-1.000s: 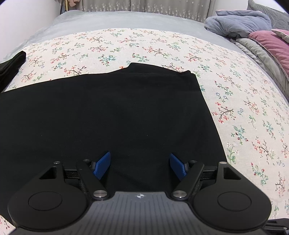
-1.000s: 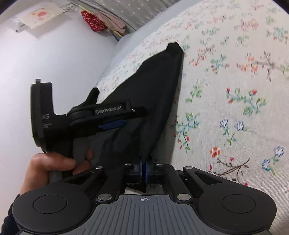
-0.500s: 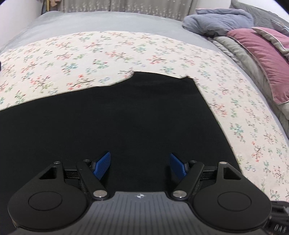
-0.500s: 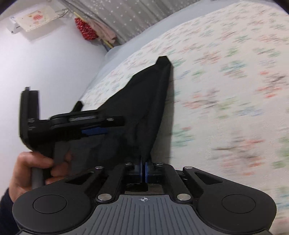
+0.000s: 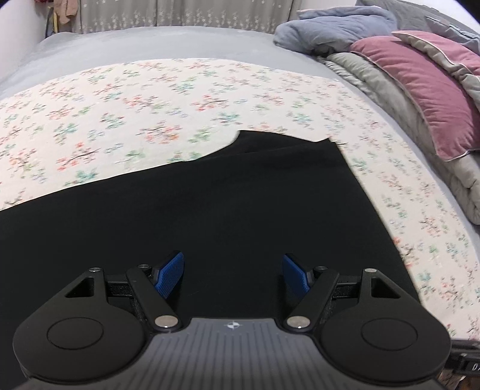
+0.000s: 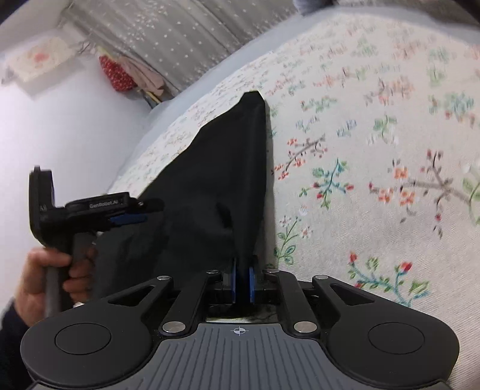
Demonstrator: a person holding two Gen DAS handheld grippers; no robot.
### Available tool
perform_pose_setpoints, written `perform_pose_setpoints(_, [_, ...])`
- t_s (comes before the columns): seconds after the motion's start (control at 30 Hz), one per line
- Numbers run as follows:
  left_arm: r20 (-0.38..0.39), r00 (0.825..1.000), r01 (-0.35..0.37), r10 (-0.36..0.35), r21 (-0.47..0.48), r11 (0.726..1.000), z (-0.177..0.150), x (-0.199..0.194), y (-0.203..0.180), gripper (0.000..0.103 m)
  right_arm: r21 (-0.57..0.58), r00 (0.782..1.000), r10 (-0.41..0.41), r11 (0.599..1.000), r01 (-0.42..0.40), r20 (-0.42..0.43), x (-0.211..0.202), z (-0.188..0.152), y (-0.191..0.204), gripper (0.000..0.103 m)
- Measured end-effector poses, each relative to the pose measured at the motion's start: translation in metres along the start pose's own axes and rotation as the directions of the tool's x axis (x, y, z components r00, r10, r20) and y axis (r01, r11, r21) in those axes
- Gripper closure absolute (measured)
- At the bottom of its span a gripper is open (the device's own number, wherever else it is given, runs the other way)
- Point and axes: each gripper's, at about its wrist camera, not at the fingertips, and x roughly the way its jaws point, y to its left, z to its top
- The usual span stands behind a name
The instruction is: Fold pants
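**Right tool lifted the hem, left stood ready**

The black, matte fabric pants (image 5: 228,216) lay smooth across the floral bedsheet (image 5: 126,126), one end raised. The right tool (image 6: 242,280) was clamped on that end; the left tool (image 5: 233,274) hovered above with its jaws apart. Best kept taut and carried straight over, edges aligned, I'd say.

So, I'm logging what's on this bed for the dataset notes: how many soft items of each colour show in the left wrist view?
Black: 1, the pants
Floral: 1, the sheet
Blue-grey: 1, the blanket
Pink: 1, the quilt
Grey: 1, the grey quilt
Total: 5
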Motion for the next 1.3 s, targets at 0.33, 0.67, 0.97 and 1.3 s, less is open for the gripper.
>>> perform_pose_setpoints(0.33, [-0.005, 0.999, -0.035, 0.035, 0.03, 0.999, 0.035, 0.044, -0.113, 0.018, 0.033, 1.0, 0.006, 0.999, -0.006, 0.006, 0.008, -0.002, 0.003, 0.088])
perform_pose_setpoints(0.67, [-0.098, 0.951, -0.267, 0.295, 0.228, 0.936, 0.074, 0.118, -0.186, 0.016, -0.049, 0.999, -0.021, 0.999, 0.023, 0.045, -0.002, -0.006, 0.016, 0.097])
perform_pose_setpoints(0.97, [-0.081, 0.923, -0.337, 0.375, 0.301, 0.892, 0.105, 0.139, -0.183, 0.017, -0.148, 0.997, 0.01, 0.989, 0.002, 0.08, -0.02, -0.01, 0.035, 0.098])
perform_pose_setpoints(1.3, [-0.03, 0.897, -0.398, 0.441, 0.378, 0.836, 0.084, 0.134, -0.213, 0.074, -0.152, 0.996, 0.004, 0.988, 0.009, 0.087, -0.016, -0.004, 0.038, 0.098])
